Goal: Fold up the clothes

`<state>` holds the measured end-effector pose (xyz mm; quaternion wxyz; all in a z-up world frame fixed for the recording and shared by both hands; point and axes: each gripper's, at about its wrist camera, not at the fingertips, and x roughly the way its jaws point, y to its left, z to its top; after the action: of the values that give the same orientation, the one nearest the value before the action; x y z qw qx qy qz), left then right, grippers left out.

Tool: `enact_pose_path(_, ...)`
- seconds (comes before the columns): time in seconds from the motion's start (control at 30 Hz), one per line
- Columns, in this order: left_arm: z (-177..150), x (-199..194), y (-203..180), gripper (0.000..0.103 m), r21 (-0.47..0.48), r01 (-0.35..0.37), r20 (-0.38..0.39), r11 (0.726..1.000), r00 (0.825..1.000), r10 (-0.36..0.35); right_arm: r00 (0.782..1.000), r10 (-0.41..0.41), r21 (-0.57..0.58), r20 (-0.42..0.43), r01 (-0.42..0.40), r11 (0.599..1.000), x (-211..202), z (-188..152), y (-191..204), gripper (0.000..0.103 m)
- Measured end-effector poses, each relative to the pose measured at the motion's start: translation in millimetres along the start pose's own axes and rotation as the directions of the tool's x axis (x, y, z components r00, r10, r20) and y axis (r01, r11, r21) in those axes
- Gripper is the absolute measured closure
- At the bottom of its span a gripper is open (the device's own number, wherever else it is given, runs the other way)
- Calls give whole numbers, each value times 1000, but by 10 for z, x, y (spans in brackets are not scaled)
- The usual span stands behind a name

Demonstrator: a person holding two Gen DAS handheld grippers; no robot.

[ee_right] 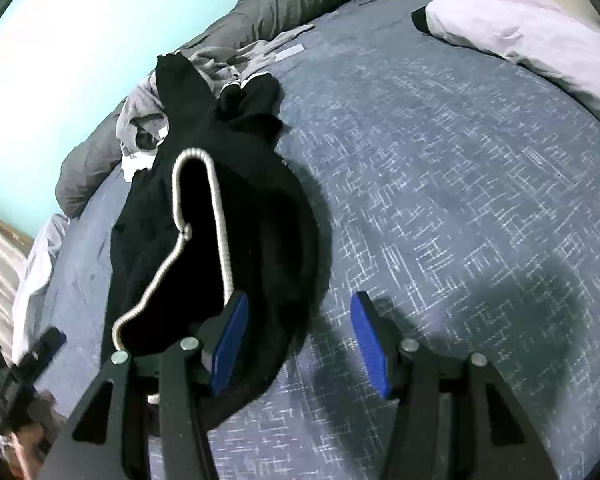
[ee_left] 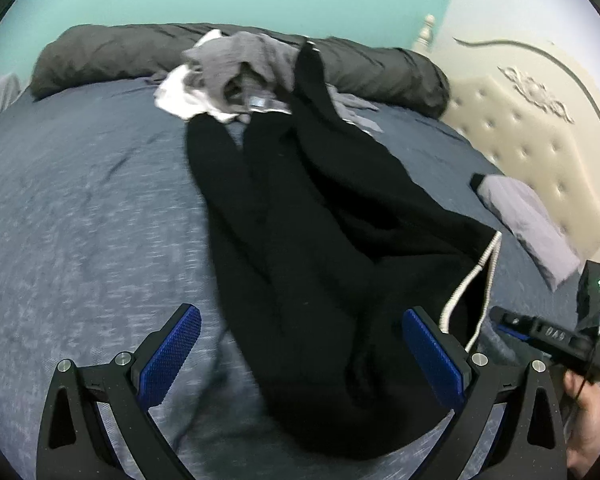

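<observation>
A black garment [ee_left: 300, 240] lies mid-frame on the blue bedspread [ee_left: 80, 220]; the left gripper [ee_left: 300, 356] and right gripper [ee_right: 296, 344] both gape wide, holding nothing.

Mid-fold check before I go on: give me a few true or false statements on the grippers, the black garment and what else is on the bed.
1. Both the left gripper and the right gripper are open. True.
2. The black garment hangs in the air. False: it lies on the blue bedspread.
3. The garment has a white-trimmed edge. True.
4. The pile of grey and white clothes lies beside the headboard. False: it lies at the garment's far end, by the dark grey rolled blanket.
</observation>
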<state>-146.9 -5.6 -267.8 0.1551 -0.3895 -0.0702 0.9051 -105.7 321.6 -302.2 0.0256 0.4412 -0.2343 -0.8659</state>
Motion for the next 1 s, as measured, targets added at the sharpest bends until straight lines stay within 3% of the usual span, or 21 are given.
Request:
enact_pose_path(0.27, 229, 250, -494, 0, 120, 28, 0, 992, 1000, -29, 998, 58, -4, 30, -58, 998, 72, -95, -188, 46)
enact_pose_path(0.4, 326, 427, -712, 1, 193, 13, -17, 981, 1000, -10, 995, 75, -1, 62, -75, 997, 38, -132, -202, 46)
enact_pose_path(0.63, 634, 852, -891, 1, 246, 16, -105, 969, 994, 10, 992, 104, -25, 74, -103, 994, 38, -95, -110, 45)
enact_pose_path(0.7, 707, 962, -986, 1, 299, 5, -130, 954, 991, 35, 990, 112, -19, 84, -111, 994, 24, -84, -120, 45)
enact_pose_path(0.8, 754, 1082, -1113, 6, 356, 12, -156, 935, 987, 47, 989, 119, -8, 84, -119, 993, 31, -69, -143, 45)
enact_pose_path(0.93, 799, 1209, -1210, 24, 411, 25, -183, 911, 982, 56, 989, 124, 7, 87, -125, 992, 32, -56, -178, 45)
enact_pose_path(1.0, 786, 1247, -1247, 26, 438, 39, -199, 898, 978, 55, 988, 129, 15, 86, -131, 991, 31, -47, -196, 45)
